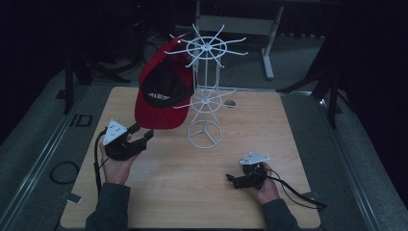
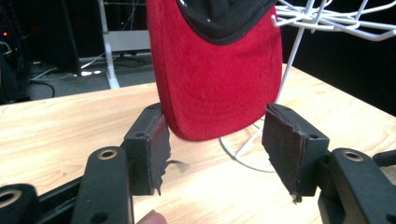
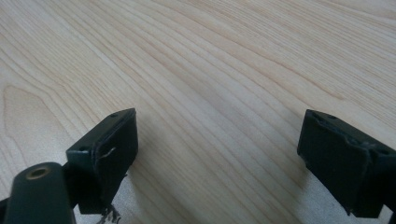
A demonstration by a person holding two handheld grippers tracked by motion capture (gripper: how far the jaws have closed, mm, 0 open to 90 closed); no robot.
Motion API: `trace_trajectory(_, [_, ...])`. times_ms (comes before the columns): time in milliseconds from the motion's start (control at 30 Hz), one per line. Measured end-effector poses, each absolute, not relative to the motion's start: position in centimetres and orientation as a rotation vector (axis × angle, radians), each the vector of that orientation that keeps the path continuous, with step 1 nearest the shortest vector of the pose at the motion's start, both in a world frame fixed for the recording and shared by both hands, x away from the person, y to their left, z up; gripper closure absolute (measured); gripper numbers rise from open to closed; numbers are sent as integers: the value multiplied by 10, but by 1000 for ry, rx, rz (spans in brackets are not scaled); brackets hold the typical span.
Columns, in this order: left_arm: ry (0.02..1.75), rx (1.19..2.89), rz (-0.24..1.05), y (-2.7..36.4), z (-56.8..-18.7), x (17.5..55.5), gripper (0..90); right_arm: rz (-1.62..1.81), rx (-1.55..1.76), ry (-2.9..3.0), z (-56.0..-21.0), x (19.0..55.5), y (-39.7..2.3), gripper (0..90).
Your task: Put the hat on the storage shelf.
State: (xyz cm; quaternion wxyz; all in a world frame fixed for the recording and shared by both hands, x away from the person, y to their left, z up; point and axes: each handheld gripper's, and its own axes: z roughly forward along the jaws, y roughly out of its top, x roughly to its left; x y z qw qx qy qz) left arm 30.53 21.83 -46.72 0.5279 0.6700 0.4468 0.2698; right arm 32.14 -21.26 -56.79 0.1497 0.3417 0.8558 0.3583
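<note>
Hanging from a prong of the white wire rack [image 1: 206, 91], a red cap [image 1: 162, 91] with a black lining droops over the far left part of the wooden tabletop [image 1: 192, 192], its brim pointing down toward the person's side. The rack stands on a round wire foot near the middle of the tabletop, with two wheels of prongs on its upright rod, and the cap hangs at its left, up against the prongs. From where I stand, the left hand-held gripper [image 1: 142, 132] is held in the person's left hand [image 1: 115, 166] just in front of the cap's brim, raised off the wood, jaws wide apart and holding nothing. In the left gripper view the brim of the cap [image 2: 217, 88] hangs down between the two dark pads [image 2: 159, 149], apart from both, with the rack [image 2: 327, 18] behind it at the right. The right hand-held gripper [image 1: 231, 180] sits low over the near right part of the tabletop in the right hand [image 1: 264, 187], well apart from the rack, pointing left. In the right gripper view its jaws stand wide open over bare wood grain [image 3: 210, 70], empty.
</note>
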Motion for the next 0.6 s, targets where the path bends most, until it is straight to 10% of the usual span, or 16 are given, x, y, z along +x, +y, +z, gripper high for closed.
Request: trace_trajectory(600, [1184,1661,571,218,-522,310,348,1029,981,2460,-568,321,-213,120])
